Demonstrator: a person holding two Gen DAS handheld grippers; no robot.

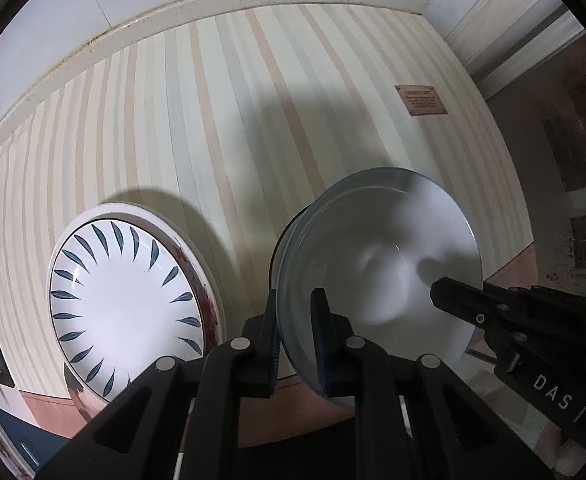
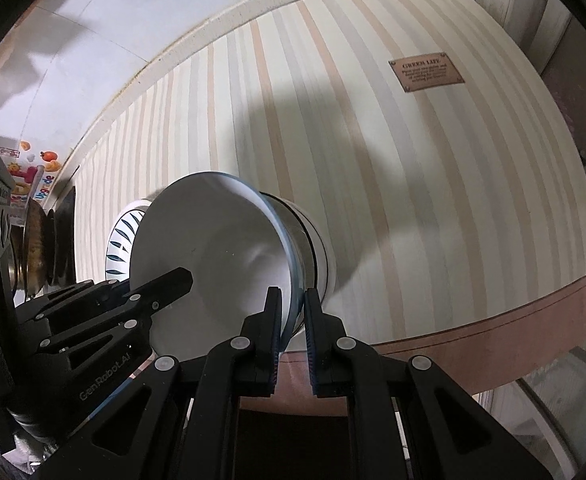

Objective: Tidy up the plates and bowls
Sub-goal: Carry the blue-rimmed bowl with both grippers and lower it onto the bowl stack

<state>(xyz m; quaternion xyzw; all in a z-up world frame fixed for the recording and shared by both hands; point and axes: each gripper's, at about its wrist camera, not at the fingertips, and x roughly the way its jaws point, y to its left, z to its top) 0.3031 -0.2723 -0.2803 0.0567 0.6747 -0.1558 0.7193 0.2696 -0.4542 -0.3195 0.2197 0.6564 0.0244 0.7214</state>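
Left wrist view.
- Left gripper (image 1: 295, 320): pinching the near rim of the white bowl (image 1: 389, 264), one finger outside the wall, one inside.
- White bowl: blue-grey rim, held tilted above the striped tablecloth (image 1: 221, 120); it fills the space just ahead of and to the right of the fingers.
- Right gripper (image 1: 445, 292): enters from the right edge, its tip over the opposite side of the same bowl.
- Leaf-patterned bowl (image 1: 125, 308): white with dark blue leaf marks, sitting in a larger plate (image 1: 209, 300) with a red-stained rim, on the cloth to the left of the gripper and apart from the held bowl.
- Small brown label (image 1: 421, 100): on the cloth, far right.

Right wrist view.
- Right gripper (image 2: 293, 312): pressed onto the bowl's rim (image 2: 289, 248), wall between the two fingers.
- White bowl (image 2: 213, 240): tilted, its opening facing left, directly ahead of the fingers, lifted over the striped tablecloth (image 2: 373, 140).
- Left gripper (image 2: 181, 278): reaches in from the left across the bowl's inside.
- Leaf-patterned bowl (image 2: 123, 240): partly hidden behind the held bowl, left.
- Brown label (image 2: 427, 72): upper right on the cloth.
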